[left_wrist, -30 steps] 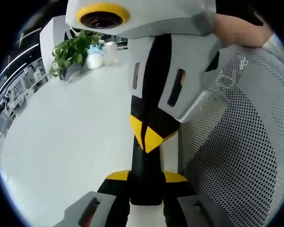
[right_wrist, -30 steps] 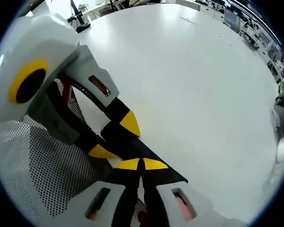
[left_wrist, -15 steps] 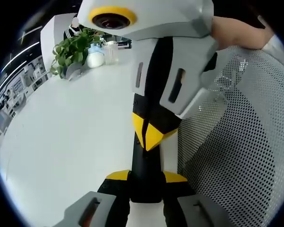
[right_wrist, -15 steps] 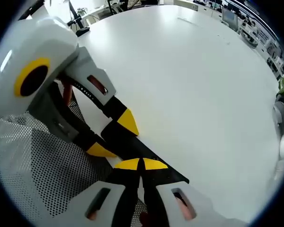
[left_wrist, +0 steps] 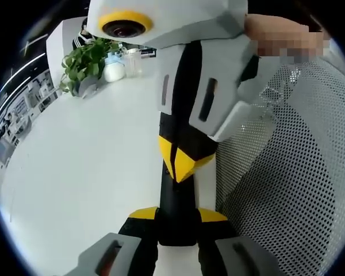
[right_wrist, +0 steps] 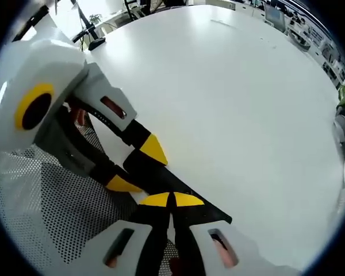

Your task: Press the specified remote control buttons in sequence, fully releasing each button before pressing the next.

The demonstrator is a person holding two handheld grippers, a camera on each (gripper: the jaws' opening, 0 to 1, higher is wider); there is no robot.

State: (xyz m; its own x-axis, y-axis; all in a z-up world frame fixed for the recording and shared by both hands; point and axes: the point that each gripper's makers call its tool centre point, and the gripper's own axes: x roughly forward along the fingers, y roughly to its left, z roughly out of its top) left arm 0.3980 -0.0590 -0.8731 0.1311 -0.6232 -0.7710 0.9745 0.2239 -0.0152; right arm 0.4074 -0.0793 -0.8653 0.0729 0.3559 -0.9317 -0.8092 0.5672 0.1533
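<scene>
Remote: slim black bar, held up off the worktop in front of a white mesh chair back. Looks light, rigid plastic, smooth casing, so likely to slip or pivot if poked off-centre. Best hold is by the long edges near one end, keeping the button face free.

L gripper does that: jaws spread to remote width, pinching it across the sides. R gripper has jaws pressed together, nothing between them, yellow tips down on the remote's face like one finger. Can't tell which button, or whether it's fully depressed.

A light push should do; L grip has to resist the push. Potted plant sits far back on the worktop.
</scene>
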